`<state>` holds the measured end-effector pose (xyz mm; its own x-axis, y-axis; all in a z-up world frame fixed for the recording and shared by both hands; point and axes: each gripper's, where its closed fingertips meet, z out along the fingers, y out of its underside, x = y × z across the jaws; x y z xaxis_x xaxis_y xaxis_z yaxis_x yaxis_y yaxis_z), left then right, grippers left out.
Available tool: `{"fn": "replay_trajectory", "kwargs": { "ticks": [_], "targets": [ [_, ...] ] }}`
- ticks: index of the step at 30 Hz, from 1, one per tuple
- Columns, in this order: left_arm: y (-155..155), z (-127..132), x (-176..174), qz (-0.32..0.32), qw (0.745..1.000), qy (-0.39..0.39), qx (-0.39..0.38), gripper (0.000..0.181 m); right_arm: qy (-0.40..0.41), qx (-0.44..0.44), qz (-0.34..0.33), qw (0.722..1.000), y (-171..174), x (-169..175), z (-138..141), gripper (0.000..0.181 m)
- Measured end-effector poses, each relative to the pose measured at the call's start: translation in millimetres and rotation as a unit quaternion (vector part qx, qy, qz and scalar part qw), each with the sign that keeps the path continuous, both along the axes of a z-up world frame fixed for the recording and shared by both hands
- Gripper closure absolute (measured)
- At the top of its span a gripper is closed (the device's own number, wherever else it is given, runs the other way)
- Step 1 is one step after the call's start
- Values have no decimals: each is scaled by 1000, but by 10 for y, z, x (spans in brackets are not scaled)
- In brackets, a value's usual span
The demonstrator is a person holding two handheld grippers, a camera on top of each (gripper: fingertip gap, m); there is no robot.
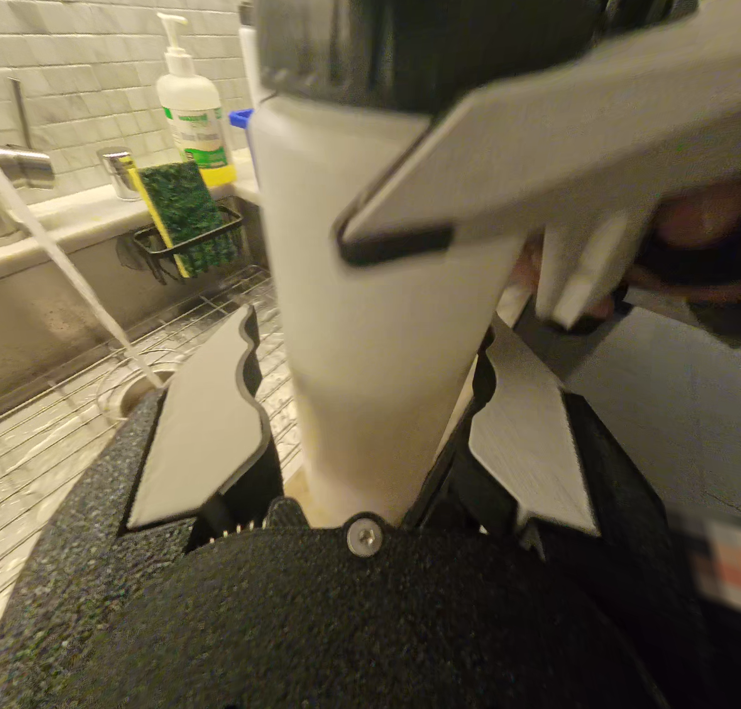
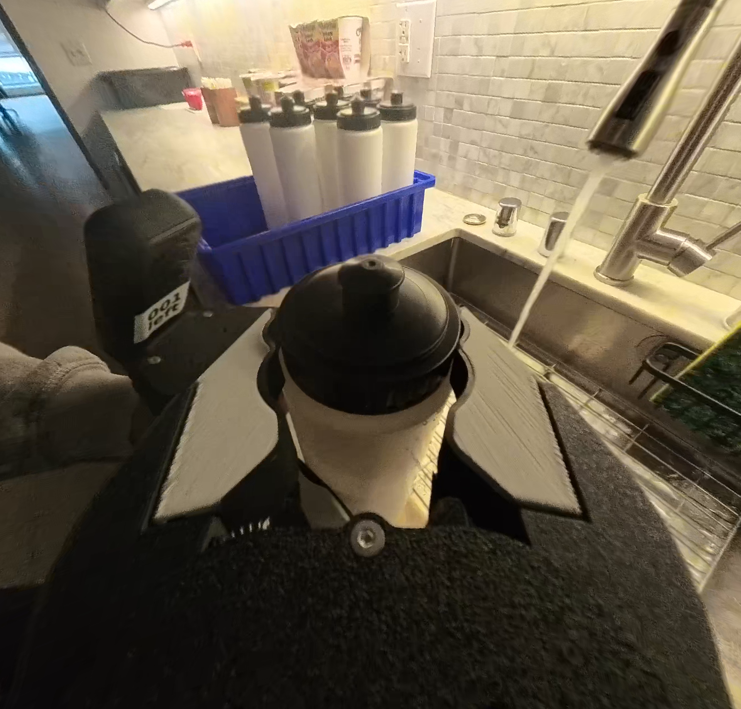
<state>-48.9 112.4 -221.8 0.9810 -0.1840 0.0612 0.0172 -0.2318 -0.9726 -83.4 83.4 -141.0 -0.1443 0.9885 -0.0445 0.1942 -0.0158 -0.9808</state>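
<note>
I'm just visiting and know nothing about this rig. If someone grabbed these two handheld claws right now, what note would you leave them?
Left claw: open, its fingers either side of the lower body of a white plastic squeeze bottle; a gap shows on one side.
Right claw: shut on the bottle at its black domed spout cap, which is on.
The bottle is upright at the edge of the steel sink.
The chrome faucet is running, and its water stream misses the bottle.
More capped white bottles stand in a blue ribbed plastic bin on the counter.
</note>
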Motion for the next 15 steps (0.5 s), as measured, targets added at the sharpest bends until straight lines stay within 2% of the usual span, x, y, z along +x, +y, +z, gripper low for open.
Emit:
{"fn": "replay_trajectory", "kwargs": {
  "ticks": [4, 9, 12, 15],
  "targets": [
    [-67, 251, -109, 50, 999, -8, 12, 75, 24, -20, -16, 999, 574, 264, 536, 97],
    [-27, 528, -262, 116, 992, -28, 29, 79, 33, 14, -80, 996, 1722, 637, 1240, 98],
    [70, 627, -345, 149, 988, -27, 36, 81, 24, 65, -131, 989, 2497, 758, 1431, 99],
    [174, 693, -409, 175, 983, -24, 43, 81, 22, 91, -171, 981, 3228, 756, 1432, 104]
  ]
}}
